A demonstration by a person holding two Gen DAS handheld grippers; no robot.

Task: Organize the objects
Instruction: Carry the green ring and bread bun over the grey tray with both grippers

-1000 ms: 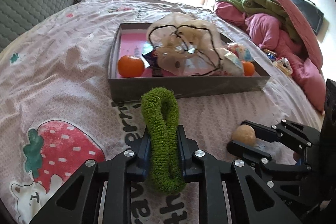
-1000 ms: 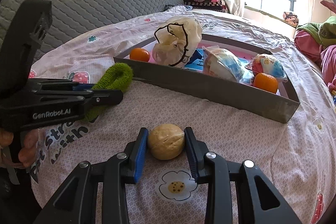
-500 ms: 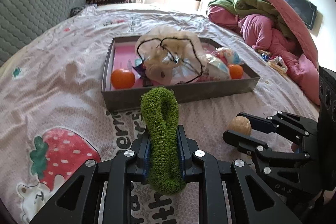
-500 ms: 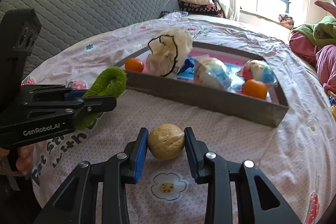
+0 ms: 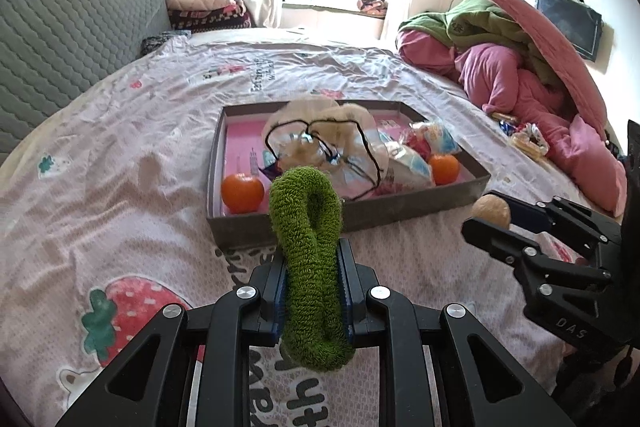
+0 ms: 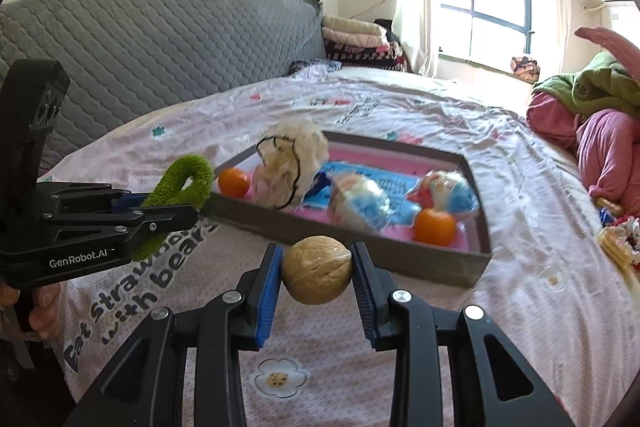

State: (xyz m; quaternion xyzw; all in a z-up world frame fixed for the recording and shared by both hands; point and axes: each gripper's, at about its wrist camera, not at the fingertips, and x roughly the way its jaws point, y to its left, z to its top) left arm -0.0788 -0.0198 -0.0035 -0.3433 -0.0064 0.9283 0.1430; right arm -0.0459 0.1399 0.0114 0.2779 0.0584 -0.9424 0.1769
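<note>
My left gripper (image 5: 311, 259) is shut on a green fuzzy loop (image 5: 308, 247), held upright above the bed, just short of the grey tray (image 5: 360, 217). The same green loop (image 6: 180, 187) shows at the left in the right wrist view, near the tray's left corner. My right gripper (image 6: 316, 269) is shut on a tan walnut (image 6: 317, 269), lifted above the sheet in front of the tray's near wall (image 6: 360, 243). The walnut (image 5: 491, 213) also appears at the right of the left wrist view. Inside the tray lie two oranges (image 5: 242, 193) (image 6: 434, 226), a drawstring pouch (image 5: 320, 143) and wrapped snack packets (image 6: 442, 193).
A pink strawberry-print sheet (image 5: 120, 187) covers the bed. A grey quilted headboard (image 6: 160, 39) stands to the left, with folded blankets (image 5: 200, 7) beyond it. Piled pink and green bedding (image 5: 520, 67) rises at the right, with small wrappers (image 5: 528, 141) beside it.
Both grippers have risen with their loads, and the views have tilted up to show more of the room. The walnut has come off the sheet, and the tray sits lower in both views.
</note>
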